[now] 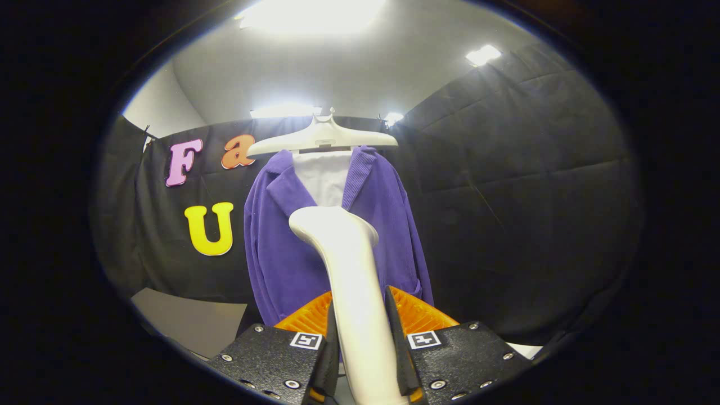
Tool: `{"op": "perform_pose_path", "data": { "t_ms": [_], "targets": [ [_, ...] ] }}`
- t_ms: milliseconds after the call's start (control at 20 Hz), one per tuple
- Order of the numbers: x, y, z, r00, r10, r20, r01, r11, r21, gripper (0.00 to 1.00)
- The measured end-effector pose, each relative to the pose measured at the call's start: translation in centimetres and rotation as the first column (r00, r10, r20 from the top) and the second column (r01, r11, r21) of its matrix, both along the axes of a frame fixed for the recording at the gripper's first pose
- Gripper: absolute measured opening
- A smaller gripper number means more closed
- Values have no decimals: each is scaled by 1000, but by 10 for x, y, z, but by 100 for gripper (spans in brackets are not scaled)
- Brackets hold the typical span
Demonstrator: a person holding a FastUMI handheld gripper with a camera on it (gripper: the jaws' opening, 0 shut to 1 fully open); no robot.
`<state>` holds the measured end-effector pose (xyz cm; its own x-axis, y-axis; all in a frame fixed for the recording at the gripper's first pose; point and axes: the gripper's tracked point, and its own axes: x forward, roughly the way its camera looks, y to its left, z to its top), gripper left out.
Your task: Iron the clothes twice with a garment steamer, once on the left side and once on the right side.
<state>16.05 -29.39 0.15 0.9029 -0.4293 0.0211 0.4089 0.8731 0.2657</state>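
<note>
Our gripper (pixel 363 343) is clamping both fingers on the white garment steamer (pixel 349 281) handle, and we are holding its head up before the purple jacket (pixel 292 247), hanging beyond on a white hanger (pixel 322 138).

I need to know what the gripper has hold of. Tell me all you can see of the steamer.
The steamer is a smooth, glossy white wand, plastic by its look. Its handle stands upright between the gripper fingers, both pressing on it. The head bends forward at the top, toward the purple jacket hanging beyond; whether it touches the cloth is unclear.
</note>
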Motion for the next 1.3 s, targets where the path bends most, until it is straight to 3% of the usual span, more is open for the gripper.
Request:
{"op": "perform_pose_path", "data": {
  "t_ms": [300, 650, 1000, 1300],
  "targets": [
    [25, -52, 50, 986, -87, 140, 85, 996, 18, 40],
    [62, -99, 43, 974, -193, 120, 193, 981, 14, 40],
    [112, -87, 35, 991, -104, 85, 108, 994, -35, 40],
    [118, -91, 3, 993, -117, 29, 118, 993, -25, 40]
  ]
}}
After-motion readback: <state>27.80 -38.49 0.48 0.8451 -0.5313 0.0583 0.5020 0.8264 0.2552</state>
